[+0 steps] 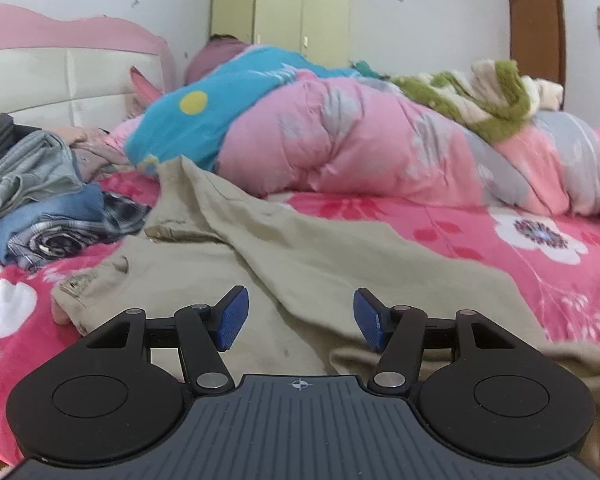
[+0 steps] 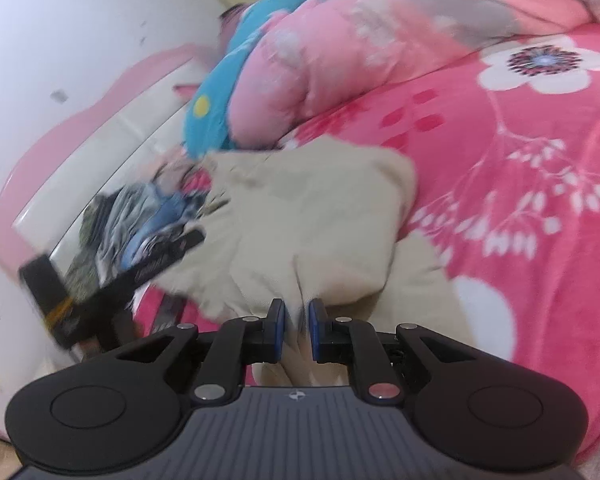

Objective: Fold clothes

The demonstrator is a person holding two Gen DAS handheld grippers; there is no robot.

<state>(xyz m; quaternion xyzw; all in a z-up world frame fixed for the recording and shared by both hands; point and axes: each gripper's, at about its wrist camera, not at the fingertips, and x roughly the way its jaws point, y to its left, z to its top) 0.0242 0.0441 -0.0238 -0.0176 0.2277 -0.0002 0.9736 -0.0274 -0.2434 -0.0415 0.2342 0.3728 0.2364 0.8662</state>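
Beige garment (image 1: 260, 248) spread rumpled across the pink flowered bed (image 1: 480, 240), just beside a heap of folded clothes (image 1: 48, 200) near the headboard. Left tool (image 1: 300, 318) released, blue pads apart above the cloth, gripping nothing. Right tool (image 2: 296, 330) clenched on a bunched fold of the same beige garment (image 2: 300, 216), blurred. Pink quilt (image 1: 380, 140) piled behind.

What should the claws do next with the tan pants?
Probably the right claw, pinching a fold of the pants, should carry it across to fold them. The left claw is open above the cloth, holding nothing.
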